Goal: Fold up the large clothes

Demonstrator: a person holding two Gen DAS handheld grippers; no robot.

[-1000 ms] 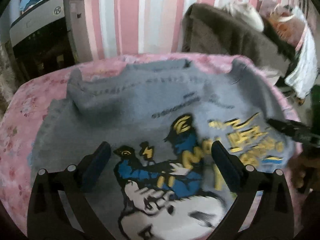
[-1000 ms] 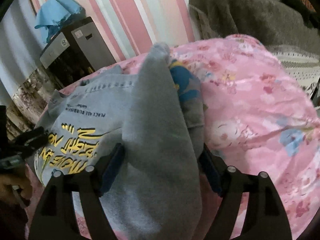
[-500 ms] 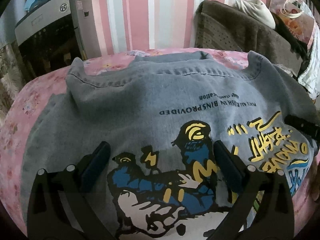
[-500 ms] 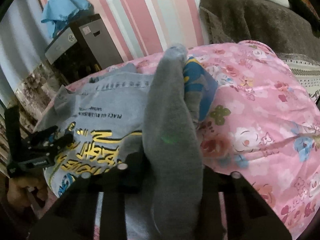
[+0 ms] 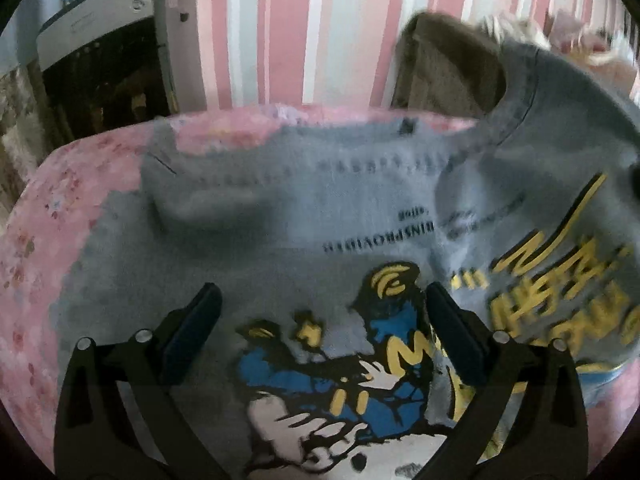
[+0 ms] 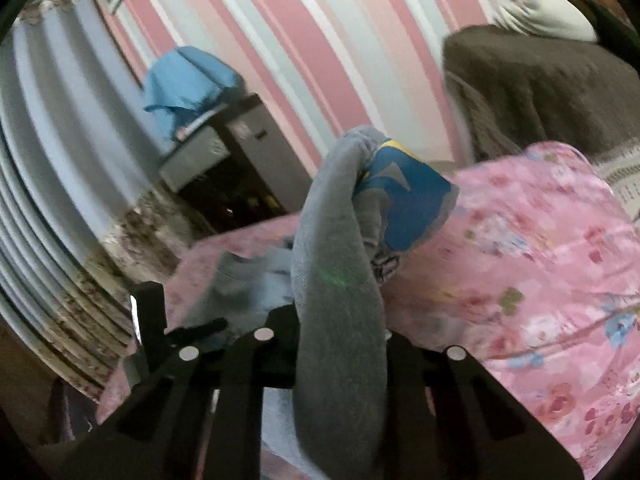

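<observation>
A grey T-shirt (image 5: 280, 216) with a blue, yellow and white print lies on the pink floral bedcover (image 5: 52, 208). My left gripper (image 5: 320, 312) is open and empty, hovering over the print. The shirt's right side is lifted up in the left wrist view. My right gripper (image 6: 340, 340) is shut on a bunched fold of the grey T-shirt (image 6: 336, 240), held above the bedcover (image 6: 540, 272). The left gripper (image 6: 160, 336) shows at lower left in the right wrist view.
A black and silver appliance (image 5: 104, 60) stands at the back left with a blue cloth (image 6: 184, 80) on it. A brown-covered chair (image 6: 540, 92) with a white item stands at the back right. A striped pink wall is behind.
My right gripper has lifted the gripped shirt fold higher and carried it leftward; the shirt's right side now rises off the bed. The left gripper stays open over the print.
</observation>
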